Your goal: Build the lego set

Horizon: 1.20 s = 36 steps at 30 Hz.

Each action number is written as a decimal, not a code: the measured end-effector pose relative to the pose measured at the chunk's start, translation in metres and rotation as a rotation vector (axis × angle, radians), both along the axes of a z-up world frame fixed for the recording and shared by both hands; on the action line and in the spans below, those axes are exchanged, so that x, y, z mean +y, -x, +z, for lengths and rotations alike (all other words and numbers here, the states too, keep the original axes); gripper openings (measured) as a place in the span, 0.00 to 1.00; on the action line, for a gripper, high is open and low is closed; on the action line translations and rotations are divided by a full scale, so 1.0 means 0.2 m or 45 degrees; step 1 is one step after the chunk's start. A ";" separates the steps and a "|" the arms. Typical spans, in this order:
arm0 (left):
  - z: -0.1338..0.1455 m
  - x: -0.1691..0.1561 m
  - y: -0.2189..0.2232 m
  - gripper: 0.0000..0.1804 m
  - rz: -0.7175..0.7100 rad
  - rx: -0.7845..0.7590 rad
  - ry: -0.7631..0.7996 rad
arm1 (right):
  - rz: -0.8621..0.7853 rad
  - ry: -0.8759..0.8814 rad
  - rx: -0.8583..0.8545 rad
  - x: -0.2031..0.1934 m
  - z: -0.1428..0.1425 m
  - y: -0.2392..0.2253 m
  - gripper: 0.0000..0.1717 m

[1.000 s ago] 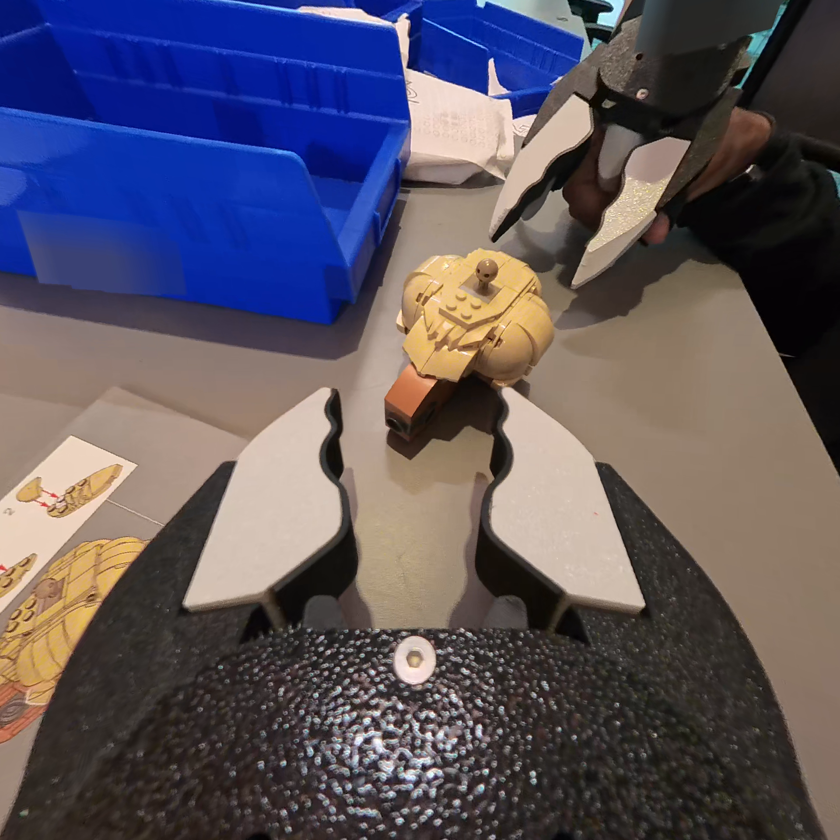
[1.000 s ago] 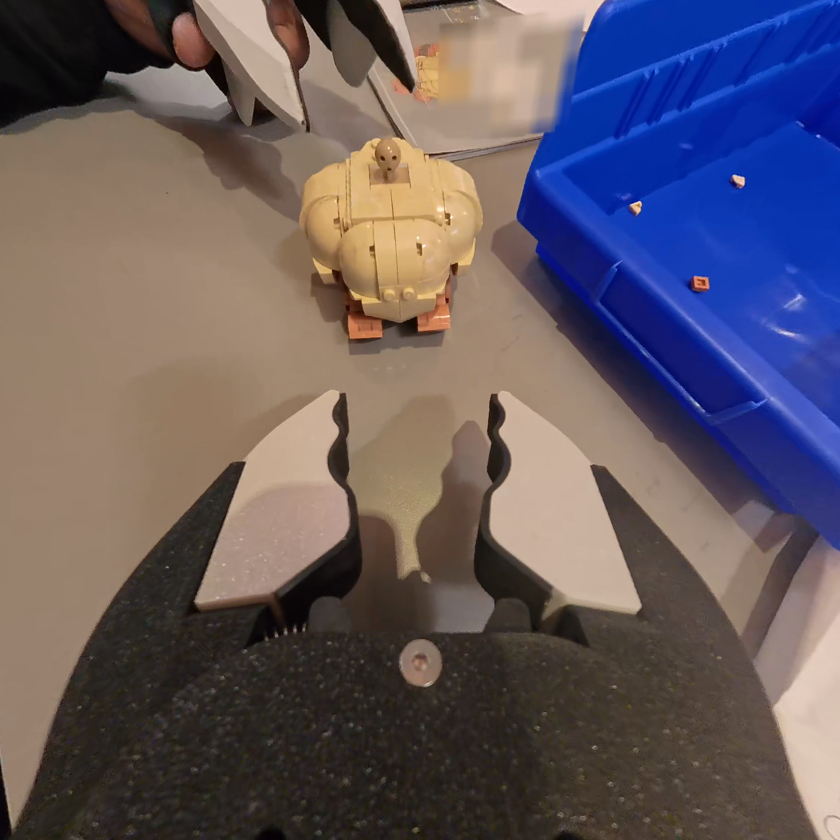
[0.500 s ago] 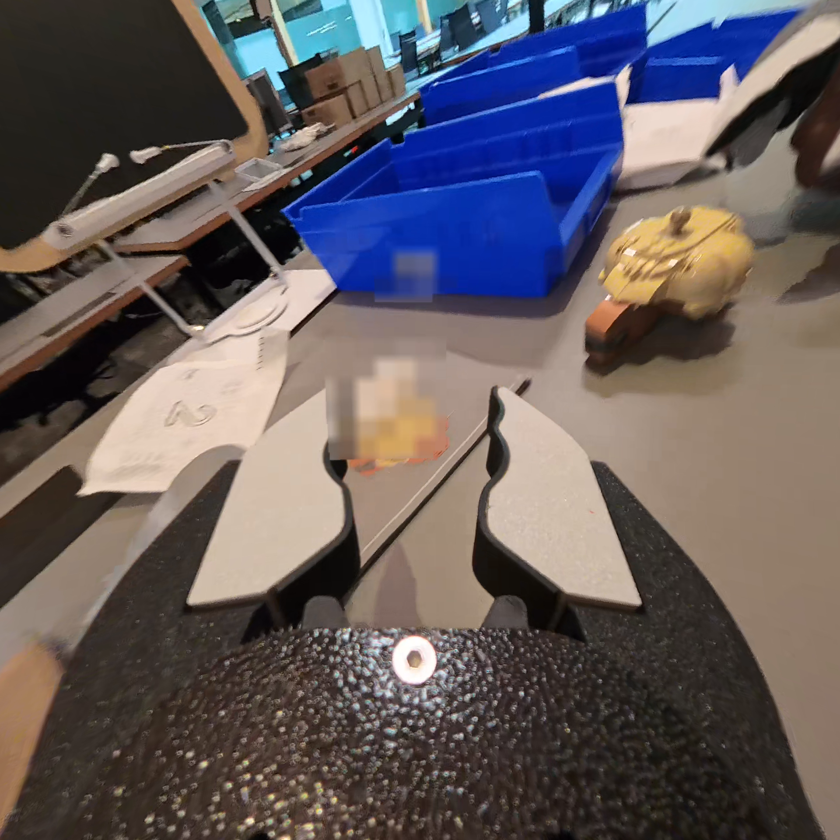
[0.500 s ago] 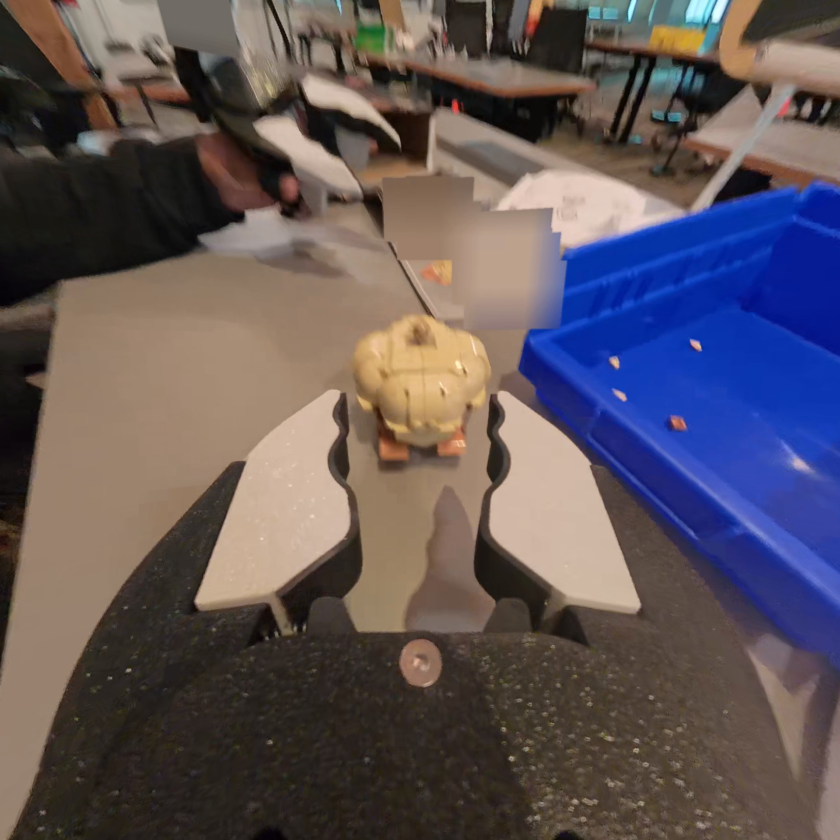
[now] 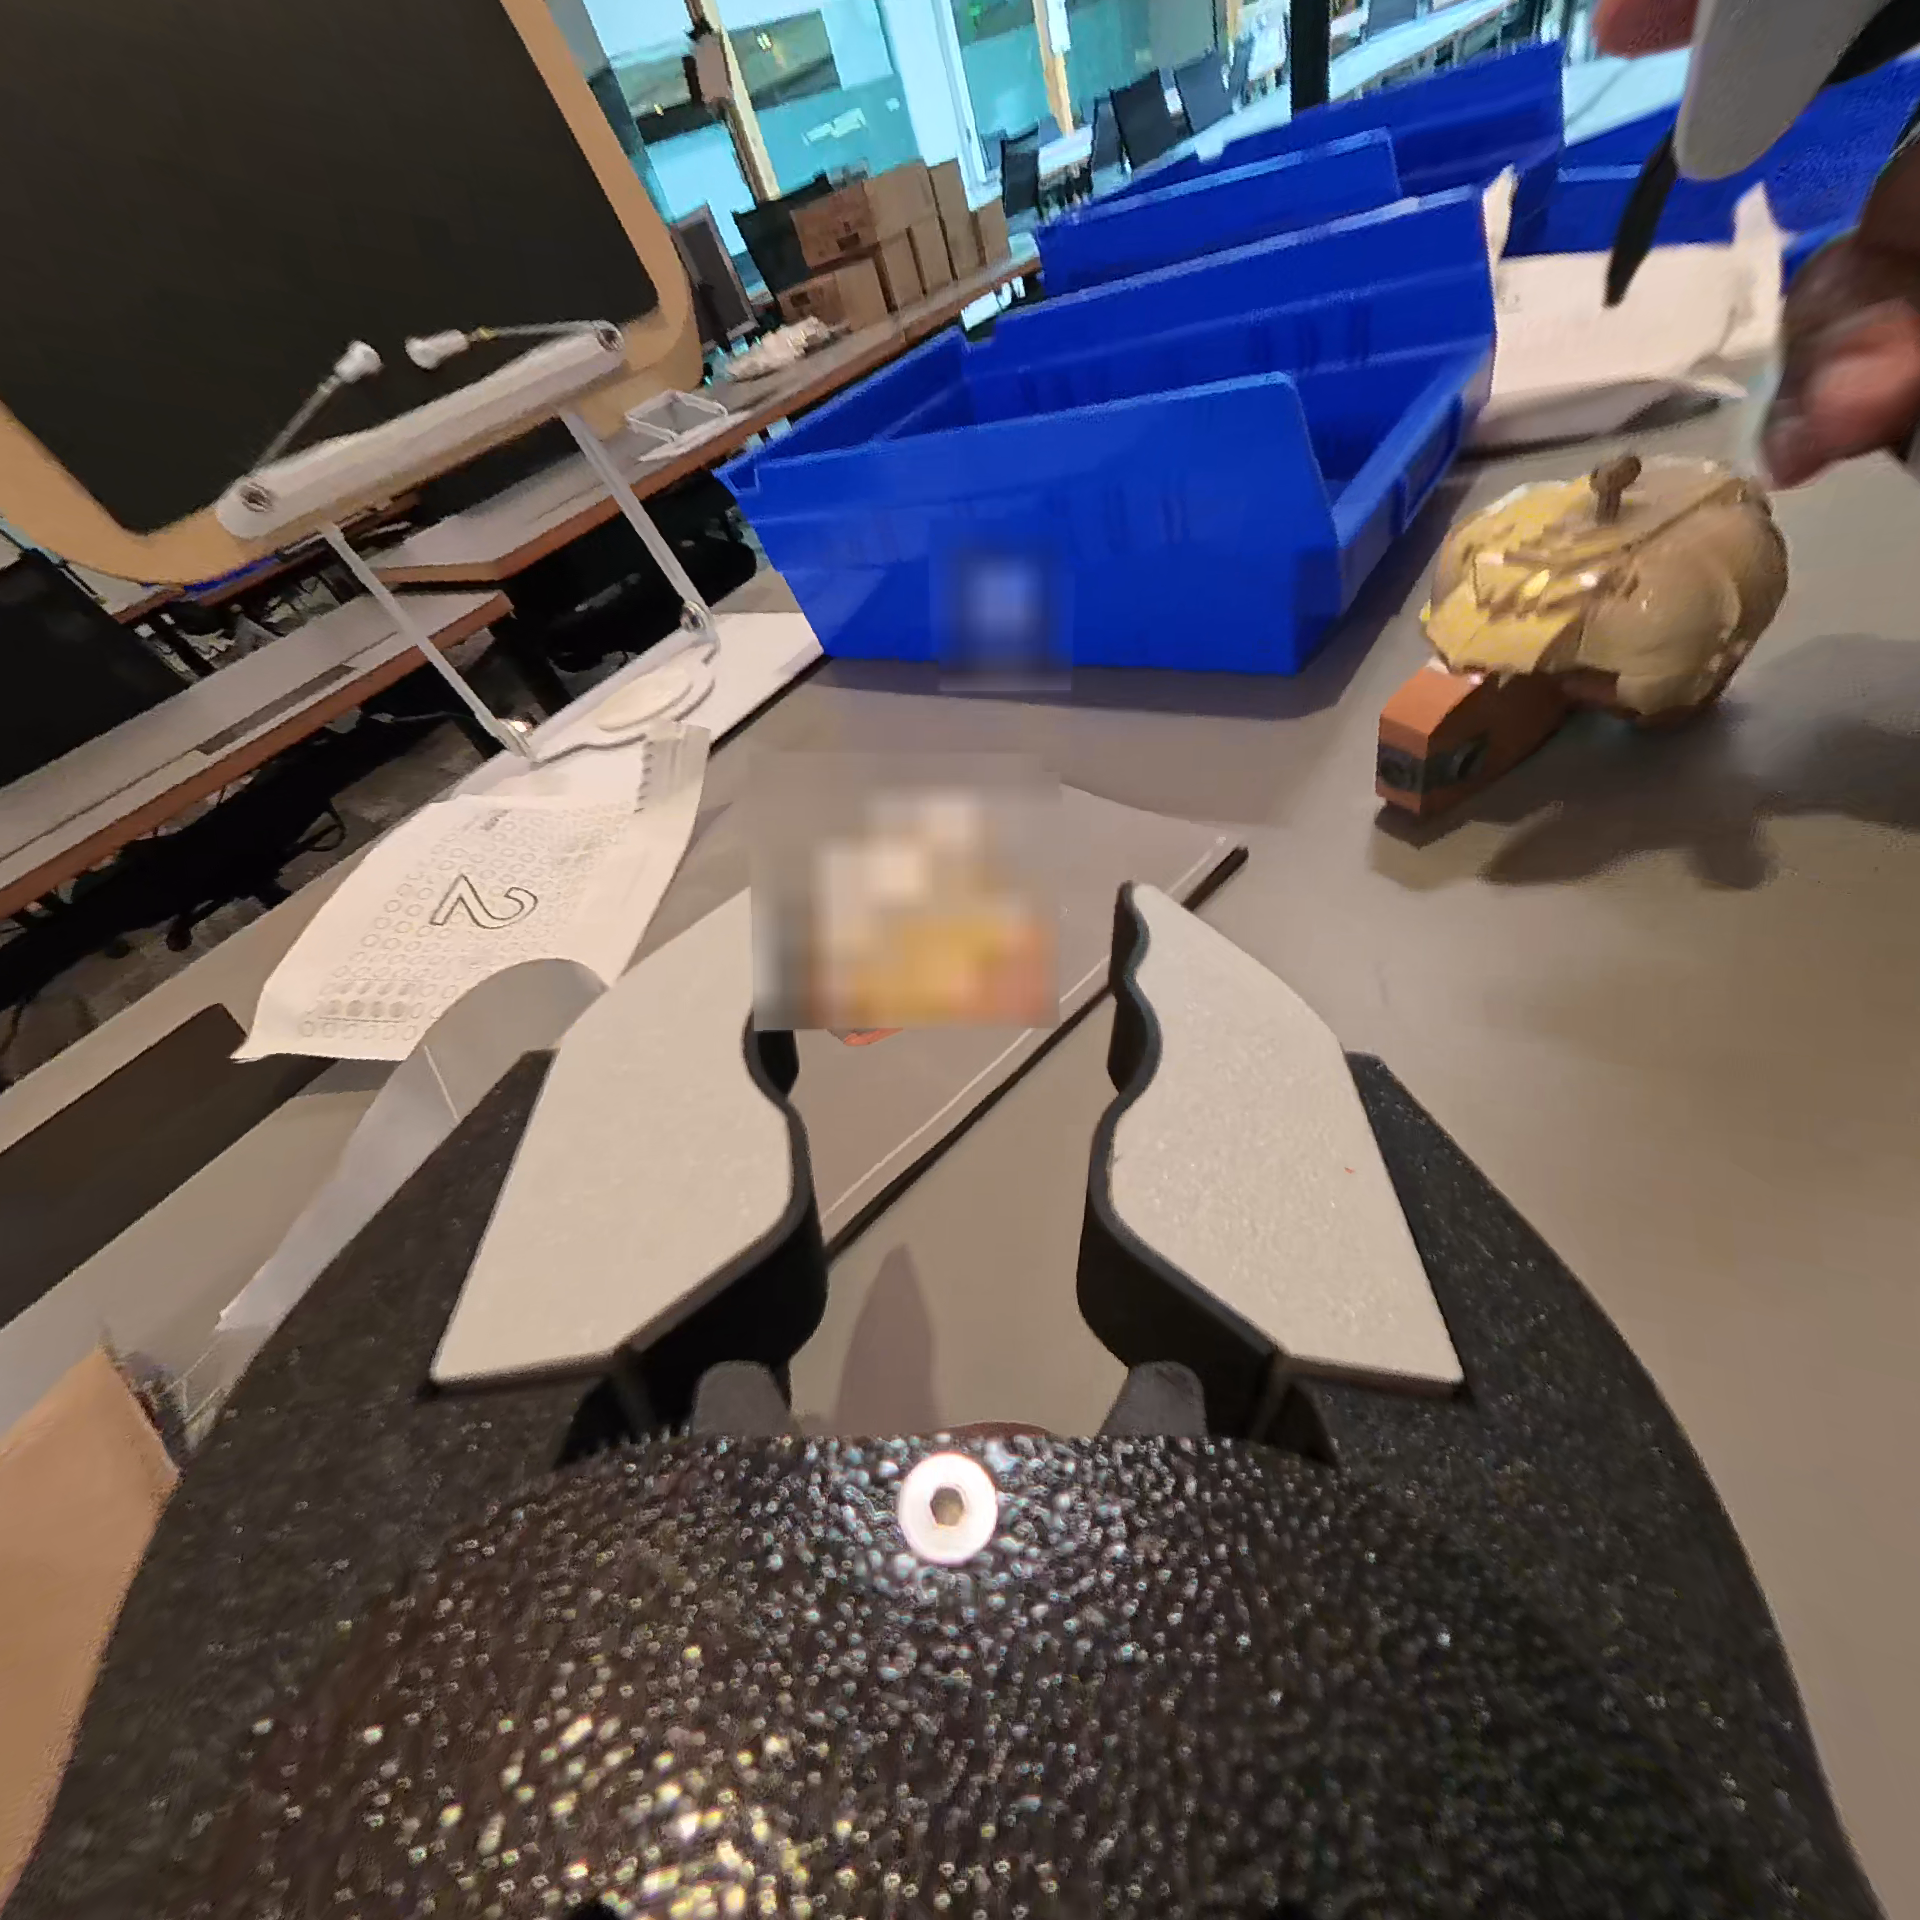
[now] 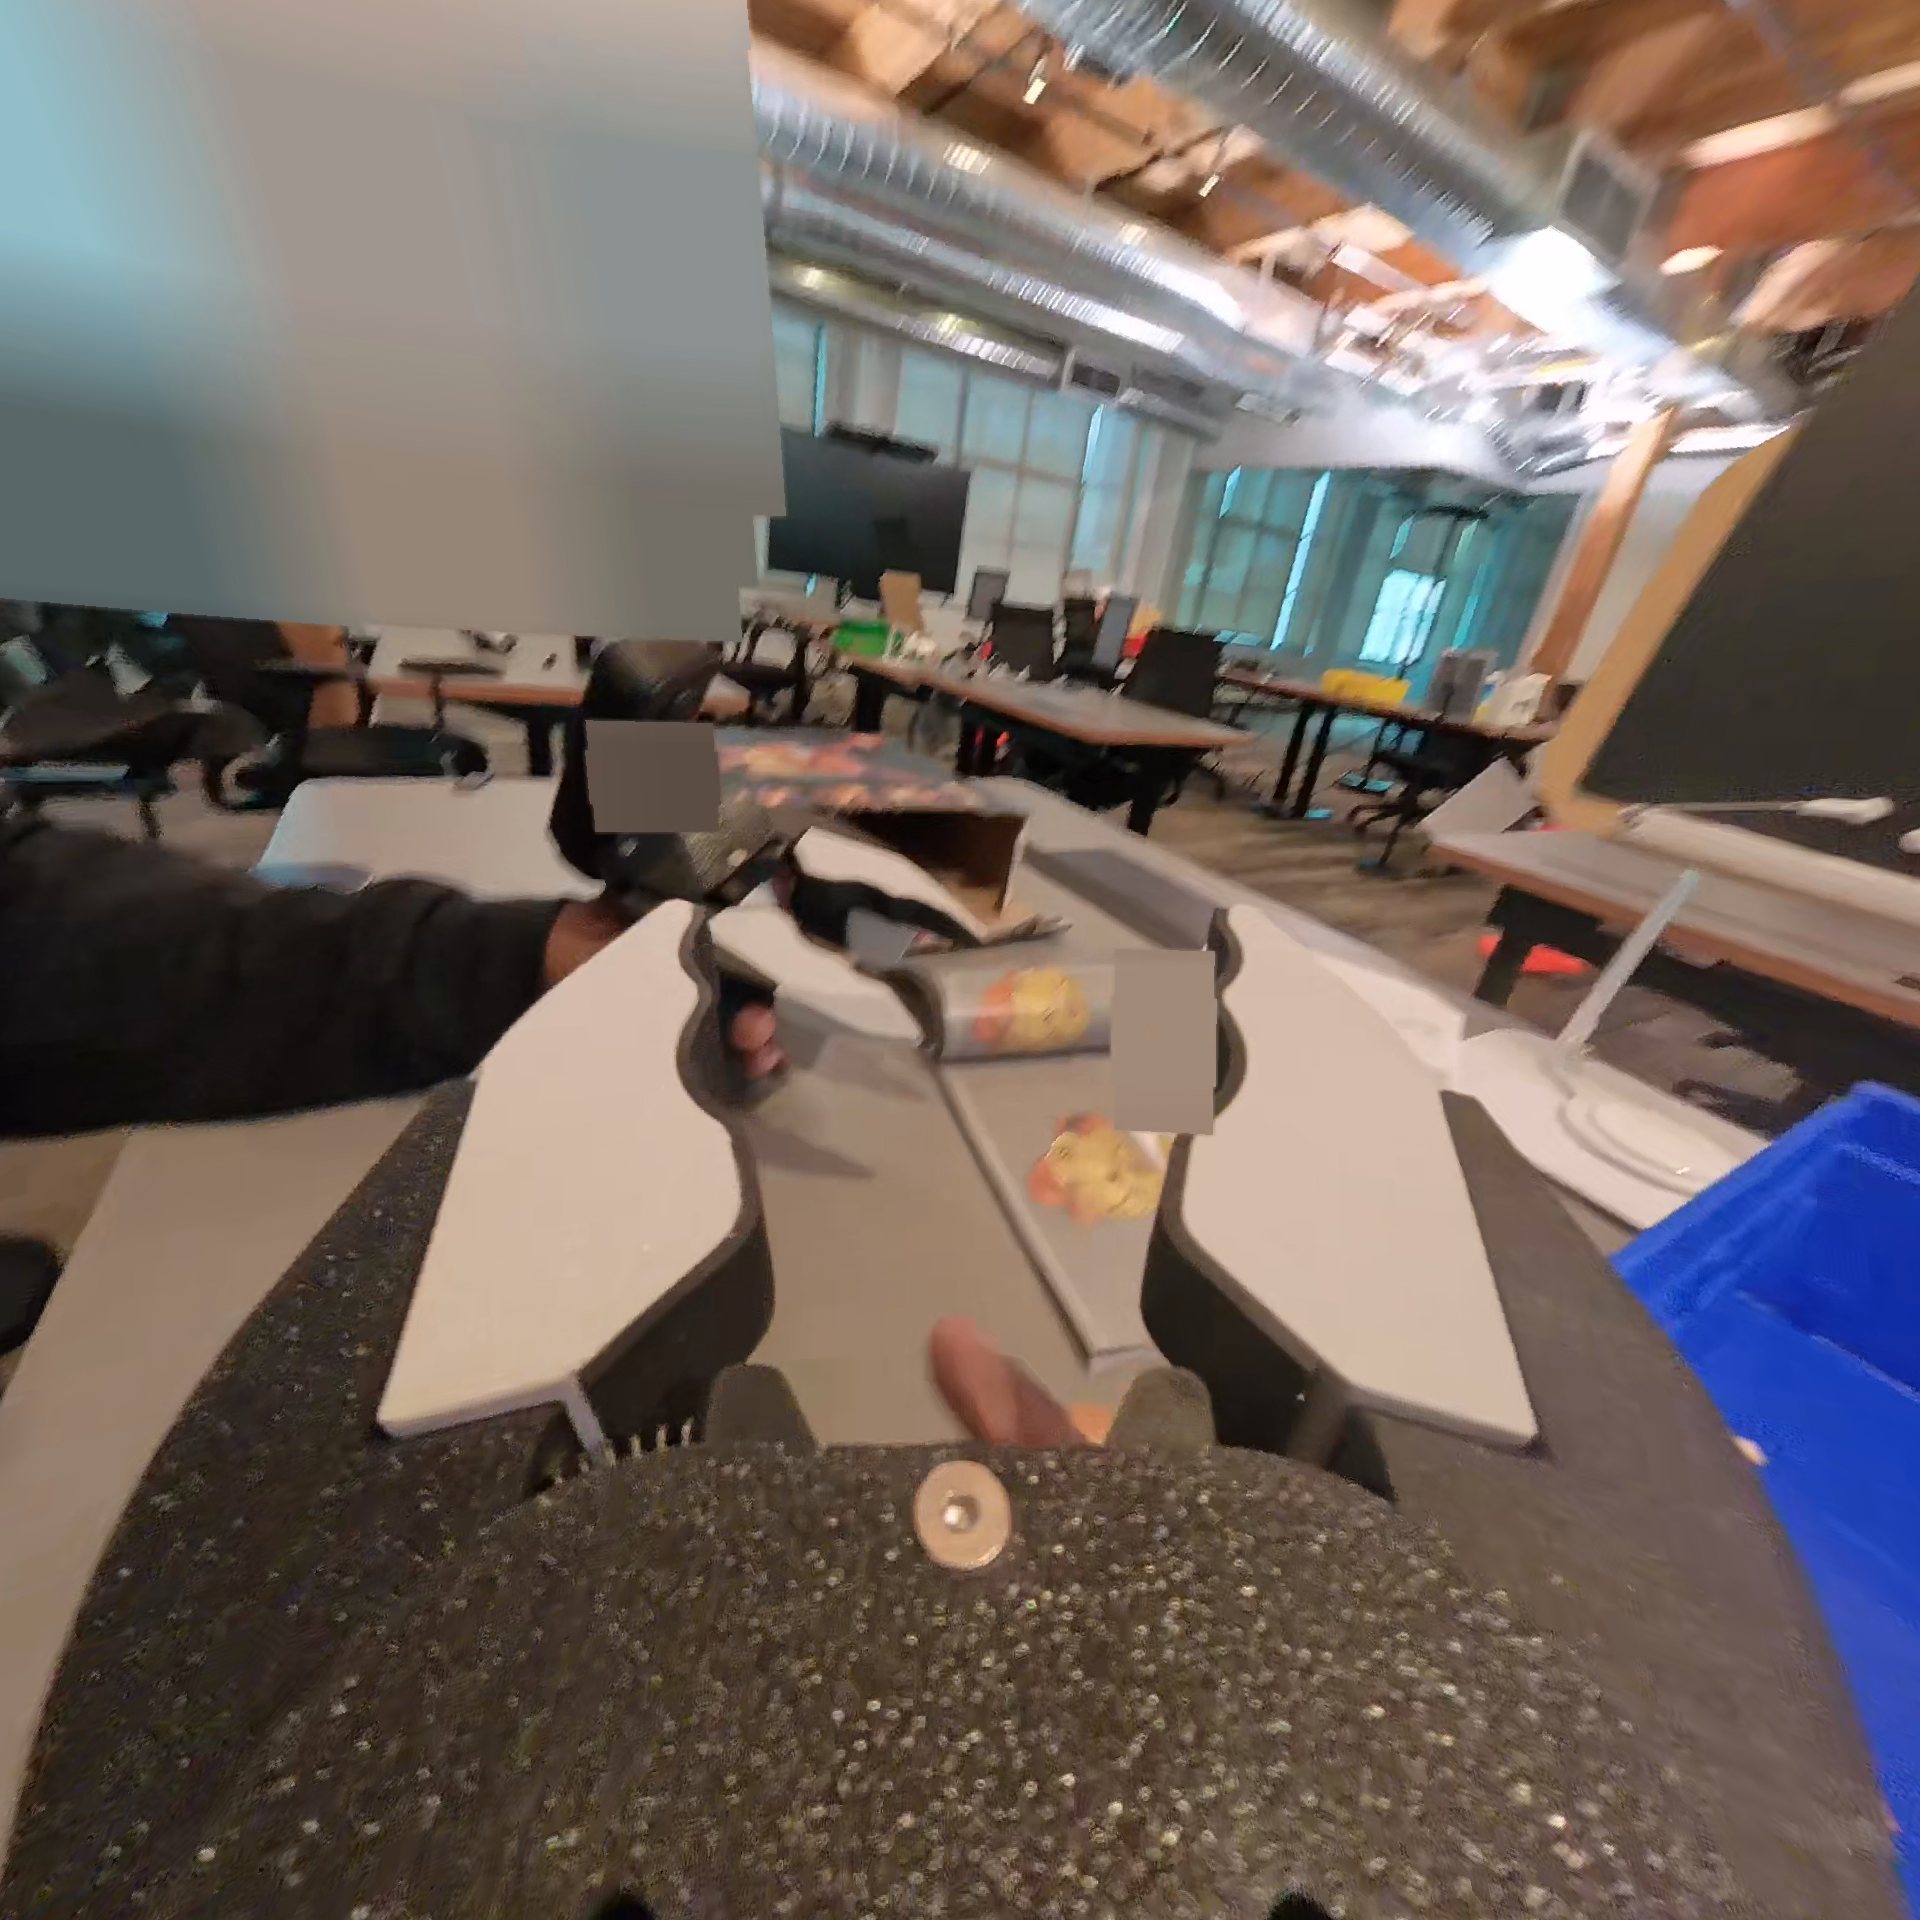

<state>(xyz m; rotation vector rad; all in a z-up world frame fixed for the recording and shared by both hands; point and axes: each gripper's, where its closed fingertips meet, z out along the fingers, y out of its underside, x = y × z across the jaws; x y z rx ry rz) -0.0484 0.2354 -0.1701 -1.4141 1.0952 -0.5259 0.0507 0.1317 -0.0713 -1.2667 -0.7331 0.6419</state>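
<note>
blue bin [image 5: 1091, 540] beside tan brick model [image 5: 1621, 592]

Tan brick model [image 5: 1621, 592], brown base; blue bins [image 5: 1143, 520]; grey table [image 5: 1558, 1039]; white paper [image 5: 468, 914].

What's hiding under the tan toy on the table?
Under the tan brick toy a brown block pokes out toward the front, resting on the grey table. The rest of its underside is covered by the toy's round body, so nothing more shows.
</note>
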 end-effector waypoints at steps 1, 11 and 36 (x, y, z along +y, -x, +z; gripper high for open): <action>0.02 0.01 0.00 0.32 0.011 -0.035 -0.003 | -0.027 -0.033 0.047 0.02 0.05 -0.03 0.51; 0.19 0.05 -0.11 0.33 -0.084 -0.463 0.320 | -0.189 -0.156 0.335 0.20 0.36 -0.36 0.57; 0.12 0.19 -0.33 0.38 0.005 -0.057 -0.343 | -0.420 -0.315 -0.130 0.38 0.17 -0.45 0.33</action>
